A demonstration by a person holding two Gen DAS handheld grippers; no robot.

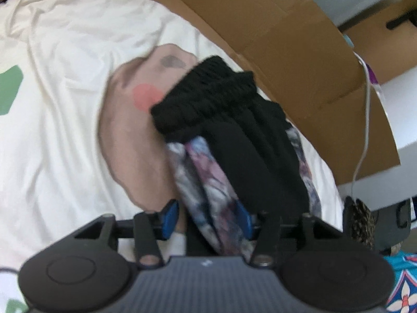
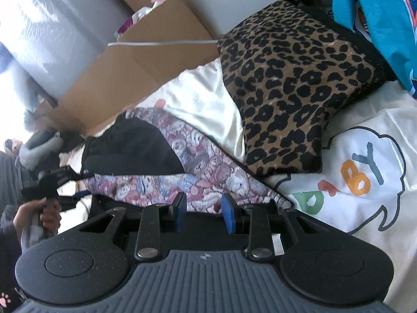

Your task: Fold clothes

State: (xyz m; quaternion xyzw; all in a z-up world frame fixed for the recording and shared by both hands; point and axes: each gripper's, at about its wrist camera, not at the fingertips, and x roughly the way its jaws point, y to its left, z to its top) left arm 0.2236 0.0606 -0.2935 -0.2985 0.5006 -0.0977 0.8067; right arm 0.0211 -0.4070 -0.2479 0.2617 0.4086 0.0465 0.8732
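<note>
A patterned pink-and-blue garment with a black lining and black ribbed waistband [image 1: 208, 99] hangs bunched from my left gripper [image 1: 208, 216], whose blue pads are shut on its fabric [image 1: 206, 174]. In the right wrist view the same garment [image 2: 208, 180] stretches from the left gripper [image 2: 49, 177] at far left across to my right gripper [image 2: 204, 208]. The right gripper's blue pads [image 2: 228, 208] stand apart with the garment's edge lying just in front of them; no fabric shows pinched between them.
A cream sheet [image 1: 65, 104] with coloured print and "BABY" lettering [image 2: 351, 174] covers the bed. A leopard-print cushion [image 2: 294, 78] lies behind the garment. Brown cardboard [image 1: 286, 39] lines the bed's far side, with a white cable [image 1: 365, 130]. Teal fabric [image 2: 378, 13] sits at upper right.
</note>
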